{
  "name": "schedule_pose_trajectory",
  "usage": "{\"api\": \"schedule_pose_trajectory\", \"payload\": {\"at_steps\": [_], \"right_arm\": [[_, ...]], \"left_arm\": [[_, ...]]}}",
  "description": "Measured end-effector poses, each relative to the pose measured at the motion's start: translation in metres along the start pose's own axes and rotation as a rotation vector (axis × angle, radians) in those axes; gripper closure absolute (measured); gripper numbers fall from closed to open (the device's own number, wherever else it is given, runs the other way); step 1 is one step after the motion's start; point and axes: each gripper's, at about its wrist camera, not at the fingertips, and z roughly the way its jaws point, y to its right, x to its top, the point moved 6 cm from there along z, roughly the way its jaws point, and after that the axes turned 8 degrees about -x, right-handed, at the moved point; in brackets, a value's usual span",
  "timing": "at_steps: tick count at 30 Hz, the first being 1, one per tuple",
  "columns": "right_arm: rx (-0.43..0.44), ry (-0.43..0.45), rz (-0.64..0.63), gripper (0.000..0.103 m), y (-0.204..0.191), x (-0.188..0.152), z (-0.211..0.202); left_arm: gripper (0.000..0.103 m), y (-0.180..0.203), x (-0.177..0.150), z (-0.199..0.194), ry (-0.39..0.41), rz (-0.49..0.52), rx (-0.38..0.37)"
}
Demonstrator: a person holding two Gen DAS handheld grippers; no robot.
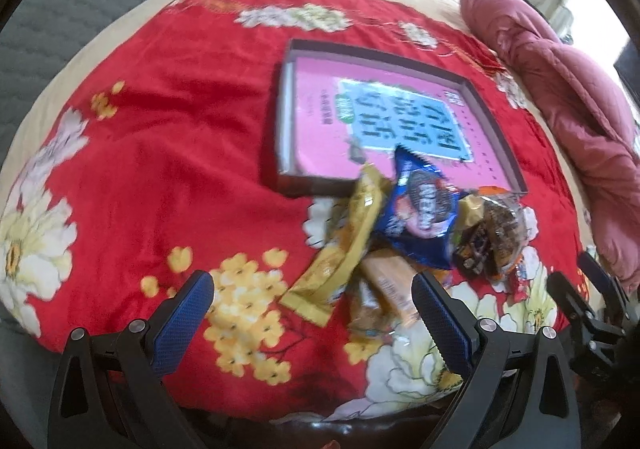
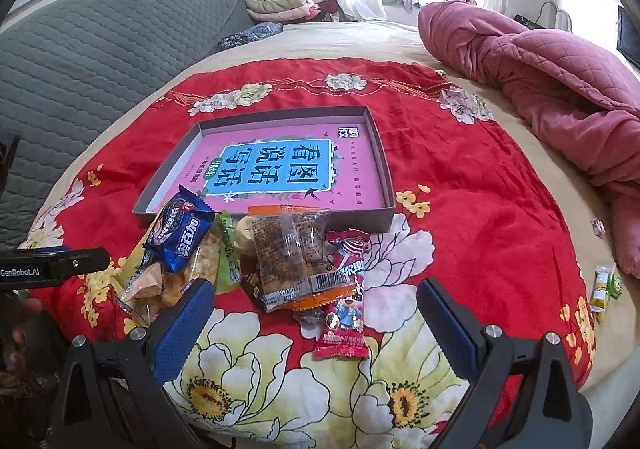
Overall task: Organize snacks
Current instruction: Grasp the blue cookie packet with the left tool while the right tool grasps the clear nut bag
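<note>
1. Here, a big red flowery blanket (image 2: 460, 185) covers the bed, and everything sits on it.
2. The flat pink box (image 2: 382, 169) lies open in the middle, past the snacks, with nothing in it yet.
3. The snack pile lies against the box's near wall. The clear orange pack (image 2: 292, 257) is on top in the middle, with its long side pointing away toward the box.
4. The blue cookie pack (image 2: 180, 235) leans on the box's near left corner.
5. The red candy pack (image 2: 346, 305) lies closest, straight ahead of the right gripper (image 2: 316, 313).
6. The right gripper's blue fingers are spread wide and hold nothing. It looks nearest to the red and orange packs.
7. The left gripper (image 1: 312, 305) is wide open too, and empty. The yellow pack (image 1: 344, 245) lies just ahead of it.
</note>
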Motion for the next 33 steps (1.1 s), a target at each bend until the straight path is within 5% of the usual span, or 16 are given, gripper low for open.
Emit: {"api": "schedule_pose_trajectory", "payload": {"at_steps": [16,28,33], "right_arm": [[-0.008,-0.04,-0.042,0.003,-0.009,0.005,0.046],[0.031,-0.064,-0.08,0.033,-0.02,0.004,0.067],[0.076,-0.067,-0.083,0.046,-0.024,0.003,0.071]], "left_arm": [[0.004,0.061,0.028,0.046,-0.054,0.207,-0.01],[0.004,0.059,0.029,0.058,-0.063,0.242,0.05],[0.015,0.061,0.03,0.061,-0.071,0.244,0.054]]}}
